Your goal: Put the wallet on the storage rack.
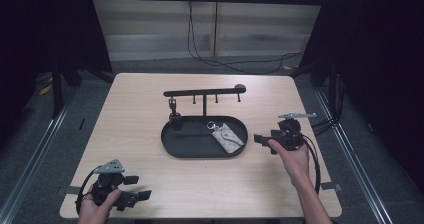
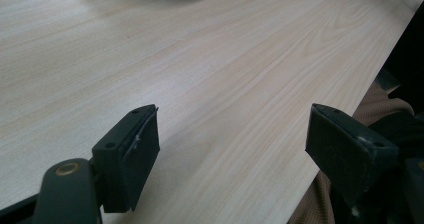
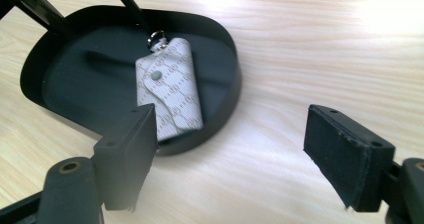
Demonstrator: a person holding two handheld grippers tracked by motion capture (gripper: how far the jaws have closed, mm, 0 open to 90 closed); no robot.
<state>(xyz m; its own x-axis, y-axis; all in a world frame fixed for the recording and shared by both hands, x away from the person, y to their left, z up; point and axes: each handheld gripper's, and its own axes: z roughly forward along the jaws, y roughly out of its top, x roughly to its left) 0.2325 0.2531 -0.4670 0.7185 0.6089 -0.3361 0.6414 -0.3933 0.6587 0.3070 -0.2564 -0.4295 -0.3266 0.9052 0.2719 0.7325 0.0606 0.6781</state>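
1. jaws on my right gripper (image 1: 265, 143) stand wide with nothing in them, aimed at the key pouch (image 3: 170, 89).
2. that pouch lies flat in the black tray (image 3: 227, 109), under the hook rack (image 1: 205, 91), easy to reach.
3. my left gripper (image 1: 137, 188) waits wide apart, low on the bench (image 2: 225, 69) near its edge.

The worktop (image 3: 310, 49) is pale wood-grain laminate, smooth with a soft sheen. The oval tray (image 3: 65, 79) and its hook rack (image 1: 204, 91) look like matt black painted metal. The key pouch (image 3: 170, 84) is light grey woven cloth with a printed pattern, a dull snap stud and a shiny metal ring (image 3: 157, 36).
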